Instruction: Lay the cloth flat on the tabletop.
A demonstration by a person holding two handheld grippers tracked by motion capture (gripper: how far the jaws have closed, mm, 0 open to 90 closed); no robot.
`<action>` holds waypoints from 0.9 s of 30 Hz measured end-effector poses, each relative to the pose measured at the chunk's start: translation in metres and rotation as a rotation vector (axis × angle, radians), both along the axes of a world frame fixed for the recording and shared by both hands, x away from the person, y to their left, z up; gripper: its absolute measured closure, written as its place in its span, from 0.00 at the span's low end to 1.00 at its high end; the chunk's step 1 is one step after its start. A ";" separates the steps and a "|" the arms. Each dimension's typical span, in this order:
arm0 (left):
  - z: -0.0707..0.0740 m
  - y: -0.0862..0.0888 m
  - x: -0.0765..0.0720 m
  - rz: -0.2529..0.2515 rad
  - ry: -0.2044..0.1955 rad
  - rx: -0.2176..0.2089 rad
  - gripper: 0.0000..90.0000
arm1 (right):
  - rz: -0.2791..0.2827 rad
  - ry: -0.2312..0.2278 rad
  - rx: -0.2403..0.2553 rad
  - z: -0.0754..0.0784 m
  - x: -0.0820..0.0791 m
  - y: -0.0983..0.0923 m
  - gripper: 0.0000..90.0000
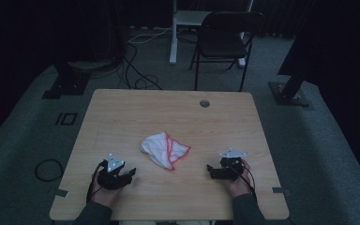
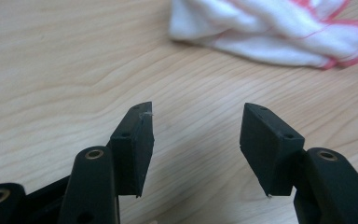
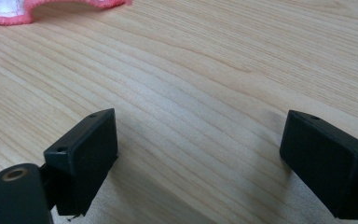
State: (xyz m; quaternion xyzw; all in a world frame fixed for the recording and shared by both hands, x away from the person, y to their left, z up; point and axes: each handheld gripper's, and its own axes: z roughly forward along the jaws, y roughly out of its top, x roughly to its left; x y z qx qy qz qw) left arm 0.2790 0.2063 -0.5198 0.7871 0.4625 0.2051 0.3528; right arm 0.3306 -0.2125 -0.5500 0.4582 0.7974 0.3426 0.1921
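A crumpled white cloth with a pink-red hem [image 1: 165,150] lies near the middle of the wooden table [image 1: 168,112]. My left gripper [image 1: 132,172] rests near the front left, its jaws pointing right toward the cloth. In the left gripper view the jaws [image 2: 196,116] stand apart over bare wood, with the cloth [image 2: 270,32] a short way ahead of them. My right gripper [image 1: 209,169] sits at the front right, pointing left. Its jaws [image 3: 200,126] are spread wide with nothing between them, and the cloth's hem [image 3: 9,14] shows at the far left.
A round cable hole [image 1: 205,103] sits near the table's far edge. Behind the table stand a dark folding chair [image 1: 225,37] and a white desk leg [image 1: 173,42]. Cables [image 1: 136,70] trail on the floor, and black stand bases [image 1: 65,84] flank the table.
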 end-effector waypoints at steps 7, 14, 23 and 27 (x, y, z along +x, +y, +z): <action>0.010 -0.019 -0.004 -0.061 -0.026 0.002 0.52 | 0.000 0.000 -0.001 0.000 0.000 0.000 0.12; 0.018 -0.029 -0.001 -0.093 -0.048 0.022 0.52 | 0.000 0.000 0.000 0.000 0.000 0.000 0.12; 0.019 -0.047 0.004 -0.118 -0.059 0.024 0.52 | 0.000 0.000 0.000 0.000 0.000 0.000 0.12; 0.017 -0.056 0.006 -0.137 -0.061 0.029 0.52 | 0.000 0.000 0.000 0.000 0.000 0.000 0.12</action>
